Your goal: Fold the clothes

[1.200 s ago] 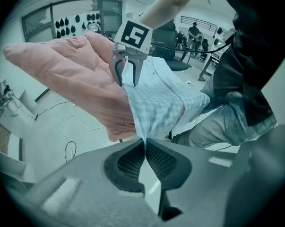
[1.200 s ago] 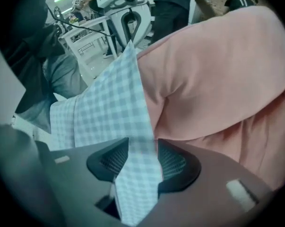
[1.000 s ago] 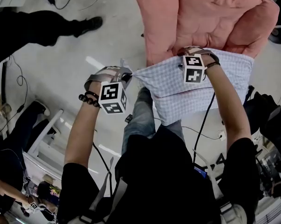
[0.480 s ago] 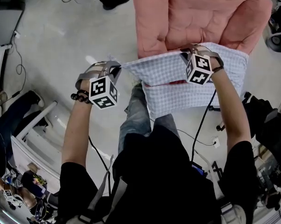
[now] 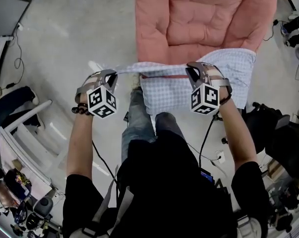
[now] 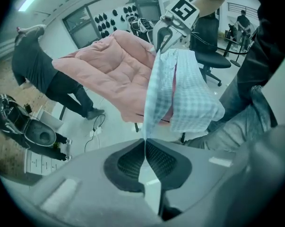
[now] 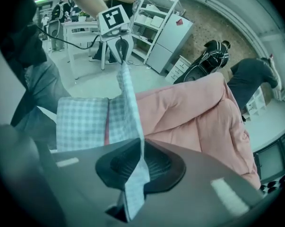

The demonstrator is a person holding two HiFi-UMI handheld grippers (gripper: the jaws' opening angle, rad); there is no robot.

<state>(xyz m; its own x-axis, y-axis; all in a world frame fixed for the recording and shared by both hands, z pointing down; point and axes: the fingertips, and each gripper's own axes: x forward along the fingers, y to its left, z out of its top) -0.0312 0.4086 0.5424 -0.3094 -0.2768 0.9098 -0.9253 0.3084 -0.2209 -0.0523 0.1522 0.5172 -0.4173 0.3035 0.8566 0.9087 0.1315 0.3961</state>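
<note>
The left claw [image 6: 144,143] is pressed tight on one end of the checked shirt [image 5: 169,88]. The right claw [image 7: 138,150] has just been closing and now pinches the other end. The shirt hangs stretched between them, on the near side of the pink quilt [image 5: 204,19]. I think this is the spreading-out step. Next, both claws must grip tight and bring the ends together evenly.

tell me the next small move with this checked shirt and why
Probably lower both tongs together to lay the taut edge flat on the pink quilt. The left tongs pinch one end of the checked shirt; the right tongs have just been closing and now pinch the other. The edge hangs stretched in the air, the rest draped over the quilt.
</note>
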